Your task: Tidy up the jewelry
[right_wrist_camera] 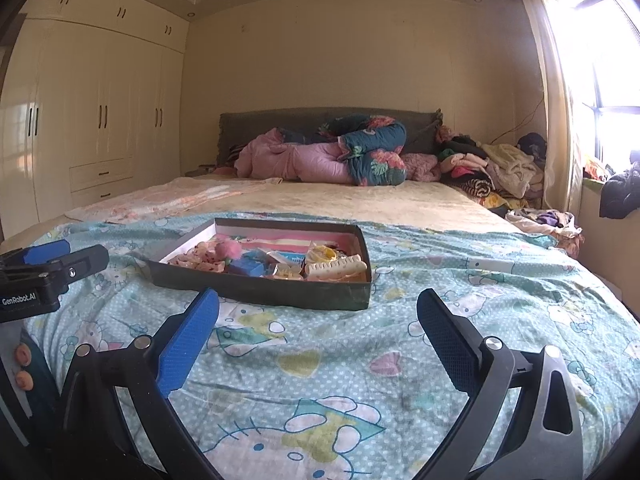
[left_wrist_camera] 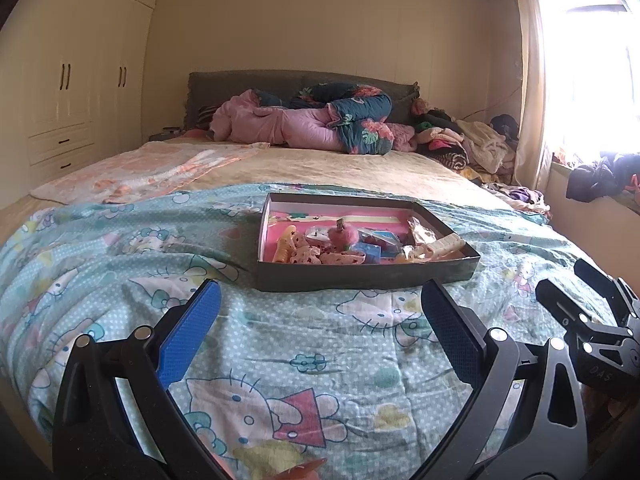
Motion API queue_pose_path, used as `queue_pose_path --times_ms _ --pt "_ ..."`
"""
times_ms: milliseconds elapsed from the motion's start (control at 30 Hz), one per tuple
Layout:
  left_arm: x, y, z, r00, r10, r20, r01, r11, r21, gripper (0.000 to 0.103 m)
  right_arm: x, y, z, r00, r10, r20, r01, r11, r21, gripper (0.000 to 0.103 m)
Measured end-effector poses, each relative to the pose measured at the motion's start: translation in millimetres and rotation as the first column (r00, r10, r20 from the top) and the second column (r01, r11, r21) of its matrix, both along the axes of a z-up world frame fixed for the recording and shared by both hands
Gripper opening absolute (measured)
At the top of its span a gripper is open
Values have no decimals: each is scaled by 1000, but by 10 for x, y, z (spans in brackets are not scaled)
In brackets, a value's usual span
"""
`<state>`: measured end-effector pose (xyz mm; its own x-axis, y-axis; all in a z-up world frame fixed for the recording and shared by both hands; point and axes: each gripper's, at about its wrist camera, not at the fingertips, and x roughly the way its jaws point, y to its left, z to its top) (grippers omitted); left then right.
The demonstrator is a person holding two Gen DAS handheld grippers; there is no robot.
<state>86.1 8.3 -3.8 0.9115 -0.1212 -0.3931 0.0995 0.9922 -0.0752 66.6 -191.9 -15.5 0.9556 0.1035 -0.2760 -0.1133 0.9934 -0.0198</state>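
Both claws hang released and empty above the near edge of the bed [left_wrist_camera: 400, 168]: the left gripper [left_wrist_camera: 320, 316] and the right gripper [right_wrist_camera: 318, 316] each show their blue pads spread wide over the cartoon-print quilt [left_wrist_camera: 120, 272]. The jewelry tray [right_wrist_camera: 256, 288], a shallow dark box, sits further in toward the bed's middle, crowded with hair clips [left_wrist_camera: 320, 254], a cream claw clip [right_wrist_camera: 336, 267] and small packets (tangled closely). The likely risk is that the soft quilt gives under a push, so the tray tips or slides, or one grab lifts several pieces at once.
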Motion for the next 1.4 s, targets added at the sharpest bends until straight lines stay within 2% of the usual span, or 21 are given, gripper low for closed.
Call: queue_pose_path --times_ms 100,200,400,1400 --pt "-29 -1 -38 1000 3 5 -3 1000 5 92 -89 9 -4 998 -16 53 16 1000 -8 97" --pt "-72 6 -20 999 3 32 -3 1000 2 92 -120 -1 -15 997 -25 69 25 1000 -6 97" --pt "-107 -38 -20 999 -8 52 7 1000 15 92 -116 -20 -32 998 -28 61 28 1000 2 97" --pt "-123 -33 -12 999 -3 52 2 1000 19 92 -116 36 -32 999 -7 53 7 1000 -13 97"
